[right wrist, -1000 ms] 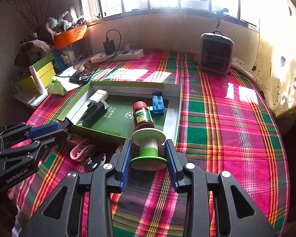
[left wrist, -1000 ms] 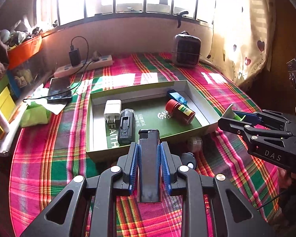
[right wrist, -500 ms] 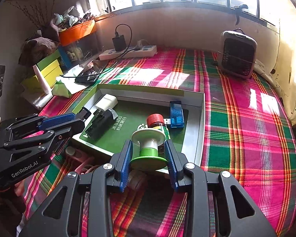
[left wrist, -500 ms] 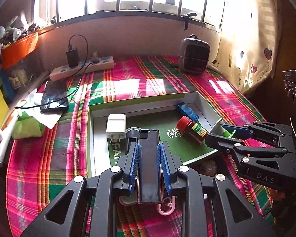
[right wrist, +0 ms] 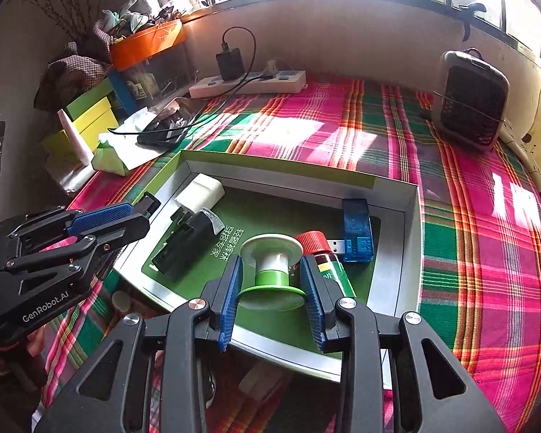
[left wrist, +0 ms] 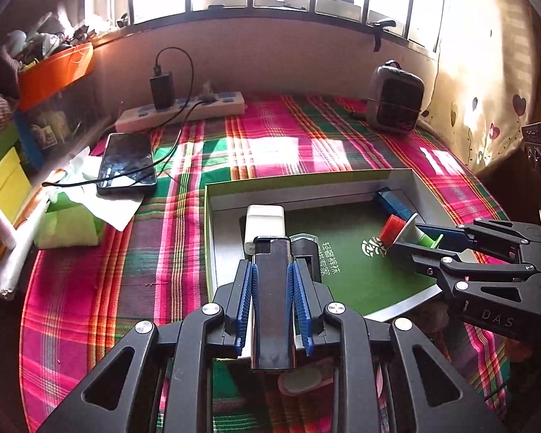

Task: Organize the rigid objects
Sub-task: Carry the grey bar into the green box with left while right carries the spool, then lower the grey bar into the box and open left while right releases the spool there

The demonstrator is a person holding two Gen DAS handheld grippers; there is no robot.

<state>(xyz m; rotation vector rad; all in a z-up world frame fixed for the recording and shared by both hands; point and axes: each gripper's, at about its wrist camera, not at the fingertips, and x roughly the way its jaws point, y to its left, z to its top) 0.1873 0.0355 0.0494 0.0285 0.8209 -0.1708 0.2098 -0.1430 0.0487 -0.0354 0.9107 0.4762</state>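
Both grippers have carried their loads forward over the shallow green-floored cardboard tray (right wrist: 396, 195). The left gripper (left wrist: 270, 281) is clamped on a rigid, smooth black lighter (left wrist: 271, 299), held mid-body. The right gripper (right wrist: 272, 281) pinches a light, stiff green-and-white plastic spool (right wrist: 272, 270) by its flanges; it could roll once released.

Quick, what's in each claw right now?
Left gripper: closed on a black lighter.
Right gripper: closed on a green and white spool.
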